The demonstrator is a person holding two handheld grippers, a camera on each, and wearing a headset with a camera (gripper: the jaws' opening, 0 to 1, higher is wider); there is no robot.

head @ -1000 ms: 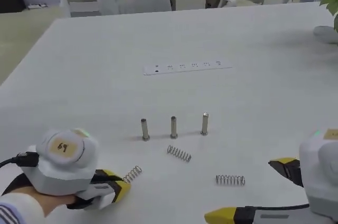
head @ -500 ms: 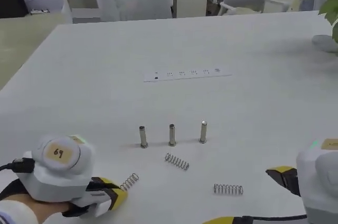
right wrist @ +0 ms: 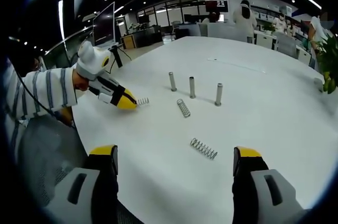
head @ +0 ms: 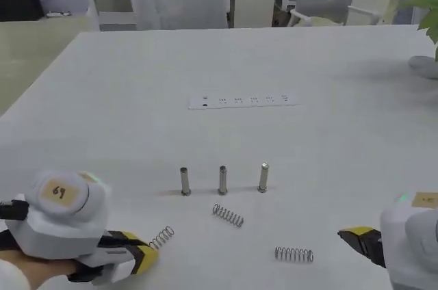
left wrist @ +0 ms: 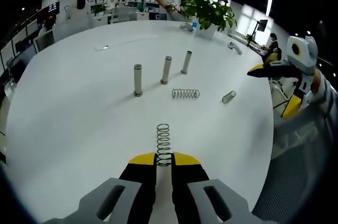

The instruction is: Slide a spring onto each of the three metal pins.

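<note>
step in hand: pickup of the first spring. three pins (head: 222, 180) stand upright in a row on the table (head: 308, 64), all bare, so no spring is mounted yet.

left gripper (left wrist: 163, 160): jaws drawn almost together, only a thin slot between the yellow tips. the near end of the nearest spring (left wrist: 163, 142) sits in that slot, and the rest of the coil lies flat on the table, pointing away from the tips. it looks pinched, though the left gripper view is too coarse to be sure the pads bite the wire.

right gripper (right wrist: 175, 151): jaws spread wide, holding nothing, hanging short of the third spring (right wrist: 203, 148). middle spring (head: 227, 215) lies loose just in front of the pins.

next move (judgement): lift the held coil, turn its axis vertical, centre the free end over the left-hand pin and lower it.
</note>
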